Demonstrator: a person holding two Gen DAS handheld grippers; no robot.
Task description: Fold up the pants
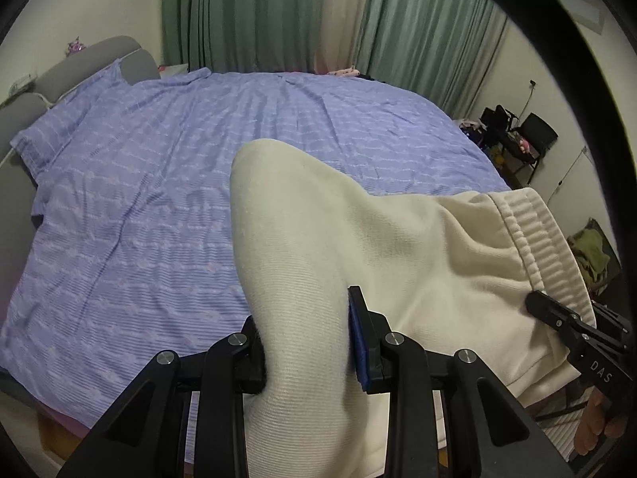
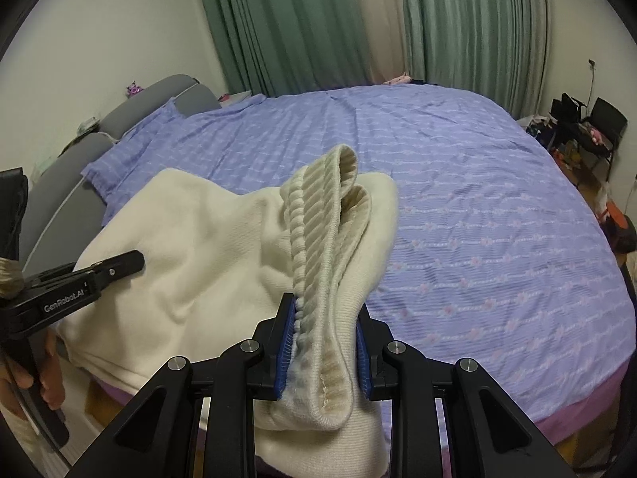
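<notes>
Cream knit pants (image 1: 382,239) are held up over the near edge of a bed with a purple sheet (image 1: 159,183). My left gripper (image 1: 304,342) is shut on a bunched fold of the pants' plain fabric. My right gripper (image 2: 326,342) is shut on the doubled ribbed waistband (image 2: 326,223), which sticks up between its blue pads. The right gripper also shows in the left wrist view (image 1: 541,302) at the waistband's edge. The left gripper shows in the right wrist view (image 2: 131,259) at the pants' left side. The pant legs hang out of sight below.
The bed sheet (image 2: 477,199) stretches wide beyond the pants. A grey headboard (image 1: 99,59) is at the left, green curtains (image 1: 278,12) behind. Chairs and clutter (image 1: 525,139) stand at the far right by the wall.
</notes>
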